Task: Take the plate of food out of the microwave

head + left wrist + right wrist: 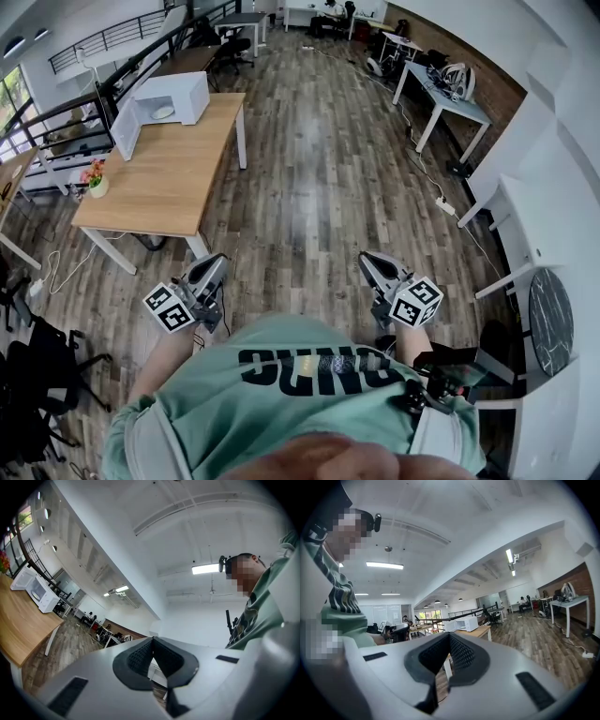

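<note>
Table [159, 178], plate [162, 112] in microwave [192, 94], far beyond left hand-held gripper [216, 264]

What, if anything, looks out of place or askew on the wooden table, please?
Nothing looks spilled or damaged. The microwave on the wooden table has its door swung open, with a plate visible inside, which suits the task. A small flower pot stands upright near the table's corner.
</note>
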Motion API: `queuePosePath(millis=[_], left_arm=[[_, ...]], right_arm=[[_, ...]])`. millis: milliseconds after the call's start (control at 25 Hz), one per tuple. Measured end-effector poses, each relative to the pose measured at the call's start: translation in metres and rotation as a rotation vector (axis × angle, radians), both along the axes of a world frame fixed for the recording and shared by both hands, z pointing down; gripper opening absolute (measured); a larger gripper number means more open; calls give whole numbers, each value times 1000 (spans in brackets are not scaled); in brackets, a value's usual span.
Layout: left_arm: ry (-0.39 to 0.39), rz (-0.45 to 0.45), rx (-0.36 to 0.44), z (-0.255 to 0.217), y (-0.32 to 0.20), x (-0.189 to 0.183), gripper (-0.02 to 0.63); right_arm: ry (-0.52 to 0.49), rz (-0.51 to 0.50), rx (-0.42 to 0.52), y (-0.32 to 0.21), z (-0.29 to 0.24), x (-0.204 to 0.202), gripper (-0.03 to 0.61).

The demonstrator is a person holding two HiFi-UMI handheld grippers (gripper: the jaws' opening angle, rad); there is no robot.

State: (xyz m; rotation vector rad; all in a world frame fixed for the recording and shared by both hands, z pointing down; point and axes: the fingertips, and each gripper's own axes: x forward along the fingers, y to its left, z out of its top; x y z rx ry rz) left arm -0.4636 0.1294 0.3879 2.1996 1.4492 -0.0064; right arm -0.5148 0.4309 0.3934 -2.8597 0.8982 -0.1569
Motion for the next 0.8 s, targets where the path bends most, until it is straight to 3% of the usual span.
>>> queuePosePath(millis=[320, 560, 800], left_arm=[[3, 8, 6, 2, -2, -4, 3], [11, 12, 13, -3, 8, -7, 3], [17, 15, 19, -7, 35, -13, 3]], right_arm=[[8, 16, 11, 0, 3, -4, 6], [5, 23, 78, 16, -3, -4, 6], [24, 18, 49, 37, -9, -8, 6]])
